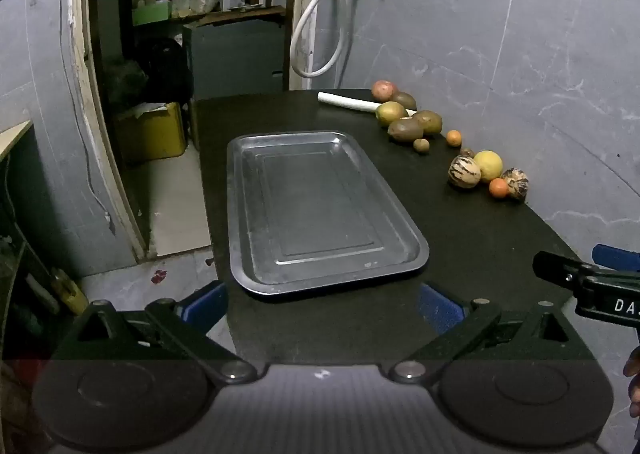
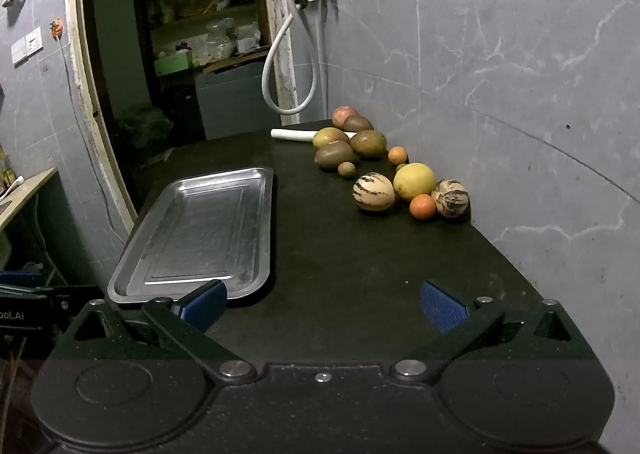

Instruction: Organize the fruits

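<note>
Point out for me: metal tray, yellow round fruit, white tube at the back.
metal tray (image 1: pixel 320 210), left wrist view, bare flat bottom.
yellow round fruit (image 2: pixel 414 181), right wrist view, middle of its skin.
white tube (image 2: pixel 290 134), right wrist view, mid-length of the exposed part.

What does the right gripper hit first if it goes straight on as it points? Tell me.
Probably bare black tabletop: the open right gripper tilts downward, with nothing between its fingers. The metal tray lies left of that line, the striped melon farther on; depth is uncertain.
</note>
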### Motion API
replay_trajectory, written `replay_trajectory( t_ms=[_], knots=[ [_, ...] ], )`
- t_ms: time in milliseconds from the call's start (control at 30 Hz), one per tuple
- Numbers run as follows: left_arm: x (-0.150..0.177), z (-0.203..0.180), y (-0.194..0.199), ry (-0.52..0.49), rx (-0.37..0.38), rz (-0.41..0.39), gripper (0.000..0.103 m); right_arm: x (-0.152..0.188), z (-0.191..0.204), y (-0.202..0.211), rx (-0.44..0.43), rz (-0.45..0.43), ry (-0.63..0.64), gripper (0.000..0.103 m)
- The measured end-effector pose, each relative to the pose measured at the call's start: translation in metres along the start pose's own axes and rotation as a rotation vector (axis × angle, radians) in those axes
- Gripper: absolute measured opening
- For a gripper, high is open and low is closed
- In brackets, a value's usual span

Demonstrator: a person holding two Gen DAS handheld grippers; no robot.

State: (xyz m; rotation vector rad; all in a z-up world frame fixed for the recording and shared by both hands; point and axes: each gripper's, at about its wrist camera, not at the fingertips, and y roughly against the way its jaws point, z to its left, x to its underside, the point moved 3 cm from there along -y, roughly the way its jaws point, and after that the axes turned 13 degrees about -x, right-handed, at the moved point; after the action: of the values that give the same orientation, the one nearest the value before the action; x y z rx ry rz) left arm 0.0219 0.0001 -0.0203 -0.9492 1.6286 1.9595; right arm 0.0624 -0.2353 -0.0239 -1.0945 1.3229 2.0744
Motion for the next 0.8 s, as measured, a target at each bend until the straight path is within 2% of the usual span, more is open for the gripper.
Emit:
replay_trajectory(
  t_ms=[800],
  knots=[
    [-0.0009, -0.0009, -0.0012, 0.001, 0.014, 0.006, 0.102, -0.0007, -0.002, -0.0036, 0.001, 0.009, -0.006, 0.103]
  ],
)
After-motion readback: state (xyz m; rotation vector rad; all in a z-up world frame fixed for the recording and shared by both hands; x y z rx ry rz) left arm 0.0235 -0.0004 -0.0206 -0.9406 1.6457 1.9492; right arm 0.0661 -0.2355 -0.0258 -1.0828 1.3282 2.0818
